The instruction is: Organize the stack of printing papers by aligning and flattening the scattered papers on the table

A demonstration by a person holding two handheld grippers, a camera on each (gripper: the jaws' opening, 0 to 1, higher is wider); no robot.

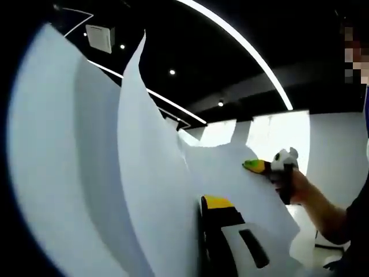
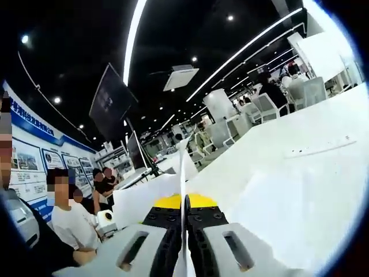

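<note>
2 tongs (image 1: 203, 203) (image 2: 185, 203) clamp upright papers (image 1: 155, 190).

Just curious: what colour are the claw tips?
Yellow tips on black pads, clearest in the right gripper view.

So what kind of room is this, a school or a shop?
Probably a big office or showroom hall. There's a dark ceiling with long light strips, a wall of display posters, and white chairs around white tables.

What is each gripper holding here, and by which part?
Both hold the stack of papers upright. The right gripper is shut on the sheets' edge, seen edge-on between its jaws. The left gripper grips the stack lower down, apparently at its margin.
</note>
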